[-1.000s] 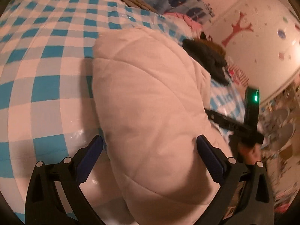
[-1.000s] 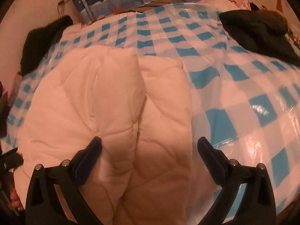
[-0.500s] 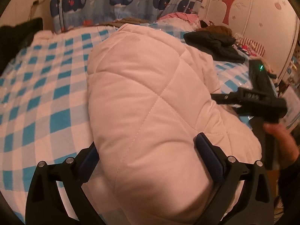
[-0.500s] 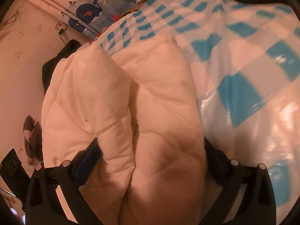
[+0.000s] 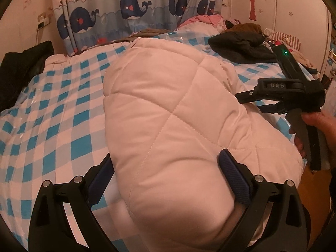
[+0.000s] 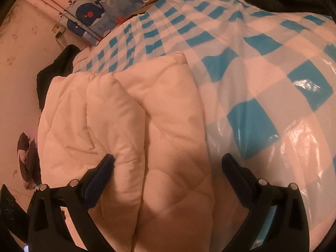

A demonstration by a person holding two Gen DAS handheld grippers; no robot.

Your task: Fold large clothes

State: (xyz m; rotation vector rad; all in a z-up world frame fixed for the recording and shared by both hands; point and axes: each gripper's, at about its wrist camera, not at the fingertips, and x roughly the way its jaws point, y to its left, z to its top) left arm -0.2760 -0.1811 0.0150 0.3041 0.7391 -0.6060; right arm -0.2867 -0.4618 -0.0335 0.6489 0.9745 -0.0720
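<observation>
A white quilted padded coat (image 5: 172,115) lies folded in a thick bundle on the blue-and-white checked bed cover (image 5: 52,109). My left gripper (image 5: 168,168) is wide open, its fingers straddling the near end of the bundle. My right gripper (image 6: 168,166) is also wide open around the coat's folded layers (image 6: 134,130) at the other side. The right gripper's body also shows in the left wrist view (image 5: 289,88), held by a hand at the coat's right edge.
A dark garment (image 5: 239,44) lies at the far right of the bed, with pink clothes (image 5: 201,19) behind it. Another dark garment (image 5: 19,67) lies at the far left. A whale-print curtain (image 5: 130,12) hangs behind. The checked cover (image 6: 273,84) extends right of the coat.
Both grippers have pushed in around the coat, and its near end has bunched up and risen between the left fingers. The left view has tilted up towards the curtain.
</observation>
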